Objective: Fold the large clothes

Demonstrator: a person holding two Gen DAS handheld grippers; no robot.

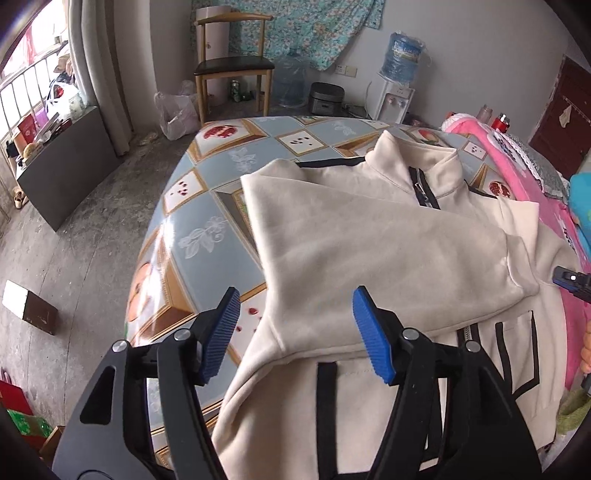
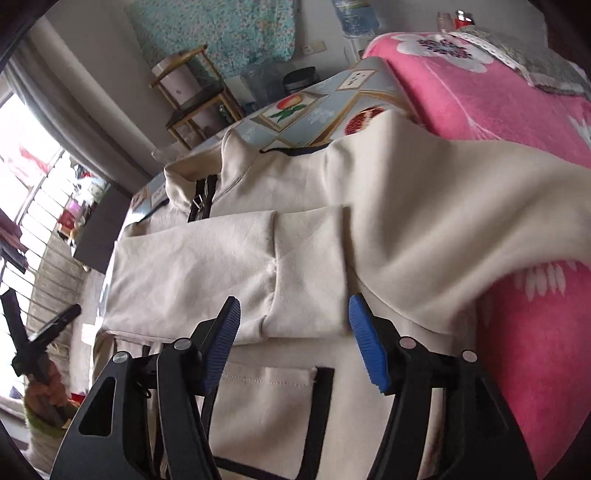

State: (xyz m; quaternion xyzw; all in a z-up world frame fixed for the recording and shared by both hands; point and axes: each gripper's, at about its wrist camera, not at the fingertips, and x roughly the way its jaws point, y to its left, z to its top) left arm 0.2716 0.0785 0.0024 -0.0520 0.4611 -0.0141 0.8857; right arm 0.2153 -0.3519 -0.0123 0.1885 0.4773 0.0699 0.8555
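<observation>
Your cream jacket (image 1: 369,236) lies across the desk (image 1: 207,206), collar toward its far edge, one sleeve (image 2: 229,273) folded over the chest to narrow it, while your left gripper (image 1: 295,334) and right gripper (image 2: 293,343) hover, jaws apart, gripping nothing.

both grippers, left (image 1: 295,334) and right (image 2: 293,341), jaws apart, angled downward

Beyond the jaws, a wooden chair (image 1: 231,66) stood against a pale wall hung with a floral cloth (image 1: 295,26). Right of the chair stood a water dispenser (image 1: 393,99) carrying a blue bottle. The floor (image 1: 74,243), left of the jaws, was bare grey concrete. Daylight entered through a barred window (image 1: 26,74) at far left, beside a grey curtain (image 1: 92,66).
</observation>
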